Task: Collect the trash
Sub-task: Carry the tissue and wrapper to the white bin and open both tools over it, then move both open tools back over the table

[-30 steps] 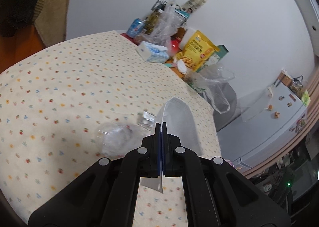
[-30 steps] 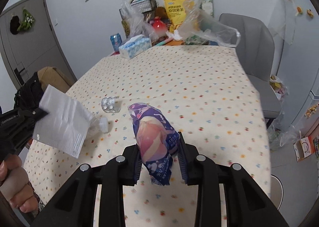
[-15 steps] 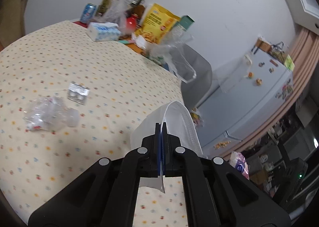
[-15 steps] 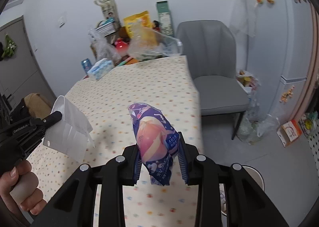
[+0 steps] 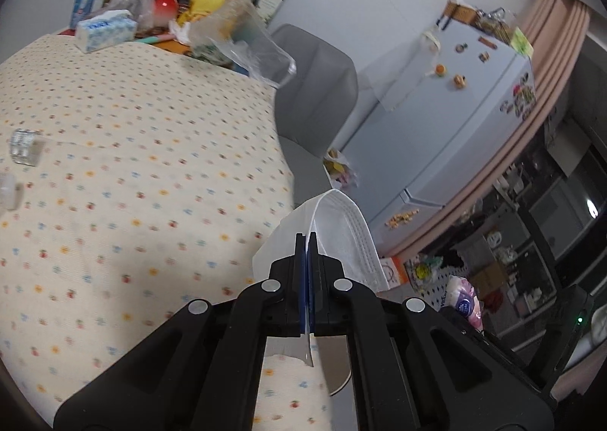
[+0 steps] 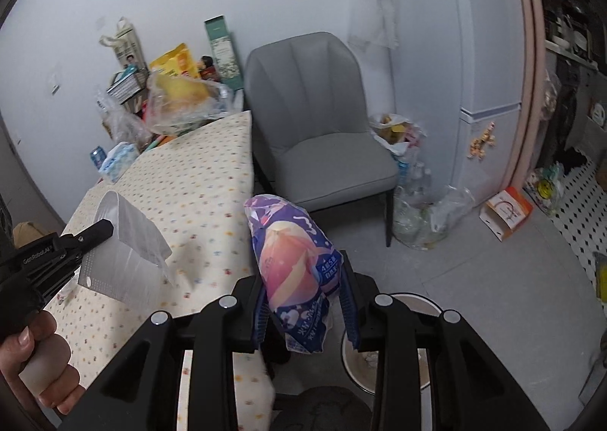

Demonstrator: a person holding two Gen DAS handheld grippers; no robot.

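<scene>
Both grippers carry trash off the table edge toward a floor bin. The left gripper [image 5: 308, 241] has its jaws pressed together on a white face mask [image 5: 341, 230]; the pinch sits on the mask's edge, so the sheet stands folded over the jaw tips and curls away to the right. In the right wrist view the same mask [image 6: 125, 253] hangs from the left gripper [image 6: 96, 228] above the table [image 6: 197, 196], its long axis slanting from upper left to lower right, a hand [image 6: 41, 362] on the handle below.

The right gripper [image 6: 305, 302] clamps a purple snack wrapper [image 6: 294, 268] by its lower part between half-closed jaws, the pads touching its sides. The wrapper's long axis runs along the fingers, its crimped end pointing up and away toward the grey chair [image 6: 318, 127]. Held this way, both soft items probably drop free once the jaws part.

A round bin [image 6: 390, 351] lies on the floor directly beneath the right gripper, judged the likely drop point. A blister pack [image 5: 24, 146] remains uncollected at the far left of the table [image 5: 151, 150].
</scene>
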